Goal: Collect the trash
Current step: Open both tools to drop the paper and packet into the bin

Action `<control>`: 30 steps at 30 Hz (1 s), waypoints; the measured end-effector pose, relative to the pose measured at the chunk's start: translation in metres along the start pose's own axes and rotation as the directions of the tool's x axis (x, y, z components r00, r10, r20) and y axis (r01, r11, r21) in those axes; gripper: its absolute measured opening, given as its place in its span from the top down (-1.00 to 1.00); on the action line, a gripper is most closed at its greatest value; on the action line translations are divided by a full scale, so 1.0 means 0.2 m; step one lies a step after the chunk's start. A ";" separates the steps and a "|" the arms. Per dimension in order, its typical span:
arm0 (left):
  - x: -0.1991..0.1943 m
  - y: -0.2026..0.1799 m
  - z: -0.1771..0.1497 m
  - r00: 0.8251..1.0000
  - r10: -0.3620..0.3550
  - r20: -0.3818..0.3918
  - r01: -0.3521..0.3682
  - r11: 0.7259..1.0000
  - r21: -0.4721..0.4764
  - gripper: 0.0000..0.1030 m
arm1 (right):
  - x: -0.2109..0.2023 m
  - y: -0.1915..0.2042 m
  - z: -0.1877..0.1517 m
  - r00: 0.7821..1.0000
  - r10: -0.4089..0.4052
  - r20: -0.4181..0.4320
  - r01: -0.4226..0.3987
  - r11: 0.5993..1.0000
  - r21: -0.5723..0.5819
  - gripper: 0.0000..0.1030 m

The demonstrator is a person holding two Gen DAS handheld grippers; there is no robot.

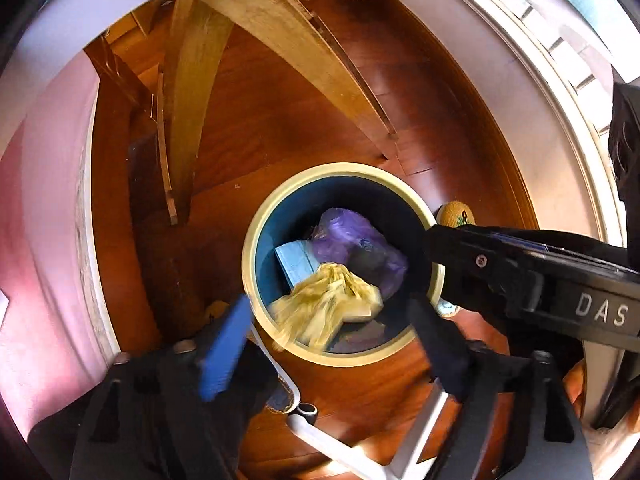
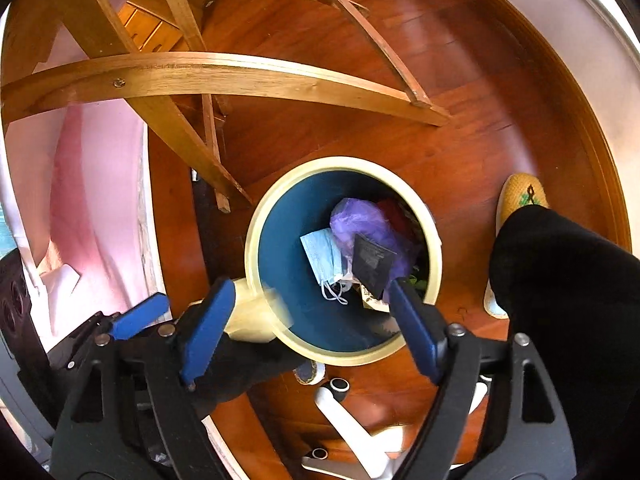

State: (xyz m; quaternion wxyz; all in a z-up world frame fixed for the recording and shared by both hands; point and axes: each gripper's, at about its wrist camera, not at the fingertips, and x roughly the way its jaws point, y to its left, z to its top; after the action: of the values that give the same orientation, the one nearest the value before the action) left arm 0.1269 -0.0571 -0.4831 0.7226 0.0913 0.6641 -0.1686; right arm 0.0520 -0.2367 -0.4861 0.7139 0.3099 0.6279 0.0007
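Round trash bin (image 1: 256, 240), cream rim, teal-blue inner wall, stands on glossy red-brown wood floor (image 1: 420, 100). Inside it: crumpled purple plastic bag (image 1: 352, 236), flat pale-blue face mask (image 1: 296, 262) with white ear loops, a dark flat packet (image 2: 372, 264) lying on the purple bag.

Crinkled yellow plastic bag (image 1: 324, 312), motion-blurred, sits over the near rim of the bin in the left wrist view, partly inside the opening. It lies between the left gripper (image 1: 332, 344) fingers but apart from both pads; can't tell whether it touches the rim.

Left gripper: jaws spread wide, nothing clamped, pointing down at the bin from above. Blue pad on one finger, the other looks dark.

Right gripper (image 2: 312, 320): jaws also wide, blue pads, nothing between them but the bin opening below. Pointing straight down over the bin's near edge; it also enters the left view from the right, reaching over the rim.

Light wooden chair frame (image 2: 224, 72) with curved slats stands beyond the bin. Yellow knitted slipper (image 2: 520, 196) on the floor to the right. White tube frame (image 2: 344, 420) at the bottom edge.
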 end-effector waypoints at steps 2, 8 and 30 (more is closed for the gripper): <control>0.00 0.02 -0.01 1.000 0.002 0.004 -0.002 1.000 -0.004 -0.76 | 0.00 0.01 -0.01 1.000 -0.004 -0.003 0.004 1.000 -0.007 -0.52; -0.02 0.02 -0.02 1.000 0.014 0.009 -0.014 1.000 0.000 -0.77 | -0.02 0.02 -0.02 0.999 -0.042 0.016 0.043 0.998 -0.037 -0.52; -0.30 0.04 -0.13 1.000 0.003 0.025 -0.002 0.999 -0.040 -0.77 | -0.19 0.13 -0.10 0.988 -0.149 0.031 0.152 0.967 -0.204 -0.52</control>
State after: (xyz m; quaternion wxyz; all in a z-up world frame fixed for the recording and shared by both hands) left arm 0.1010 -0.0331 -0.4269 0.7328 0.0755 0.6582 -0.1554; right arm 0.0361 -0.2207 -0.4411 0.7449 0.1858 0.6407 0.0093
